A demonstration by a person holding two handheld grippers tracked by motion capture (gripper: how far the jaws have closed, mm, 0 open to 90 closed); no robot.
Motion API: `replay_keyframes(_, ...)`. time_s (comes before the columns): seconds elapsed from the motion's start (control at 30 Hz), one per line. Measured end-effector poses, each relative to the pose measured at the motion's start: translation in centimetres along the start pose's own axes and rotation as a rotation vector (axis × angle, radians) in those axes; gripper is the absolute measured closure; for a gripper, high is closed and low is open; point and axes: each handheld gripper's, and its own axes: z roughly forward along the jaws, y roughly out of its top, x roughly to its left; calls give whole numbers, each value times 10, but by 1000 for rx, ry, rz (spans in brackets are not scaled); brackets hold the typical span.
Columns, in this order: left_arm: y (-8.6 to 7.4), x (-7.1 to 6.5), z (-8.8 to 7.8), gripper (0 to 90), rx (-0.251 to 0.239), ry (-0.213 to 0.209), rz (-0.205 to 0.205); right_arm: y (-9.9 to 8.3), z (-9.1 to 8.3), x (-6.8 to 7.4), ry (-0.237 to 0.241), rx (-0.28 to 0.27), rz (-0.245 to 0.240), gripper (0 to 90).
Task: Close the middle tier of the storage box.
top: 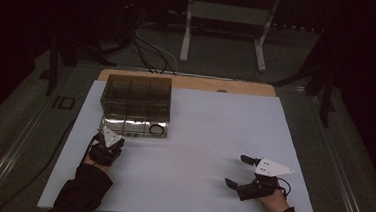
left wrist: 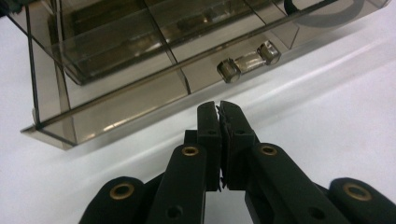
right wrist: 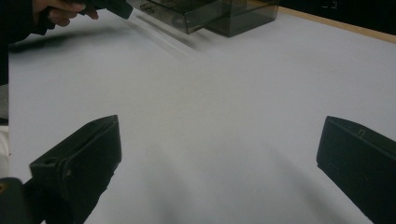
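A white bench (top: 209, 137) holds a see-through brown box (top: 137, 105) near its far left corner.

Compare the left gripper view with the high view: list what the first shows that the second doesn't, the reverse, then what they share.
Left gripper view alone: the left hand-held gripper with its jaw tips pressed together and nothing between them, just short of the small clear handle on the box front.

High view alone: the right hand-held gripper, jaws wide apart over bare board, and the white frame on the floor beyond the table.

Both: the smoky transparent compartment box on the white board.
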Motion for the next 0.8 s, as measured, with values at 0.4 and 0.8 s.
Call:
replay_keyframes(0.4, 5, 3, 5, 900, -28, 20, 1, 0, 0, 0, 1, 0, 0, 0)
replay_keyframes(0.8, 8, 0, 13, 900, -15, 22, 33, 0, 0, 0, 2, -1, 2, 0)
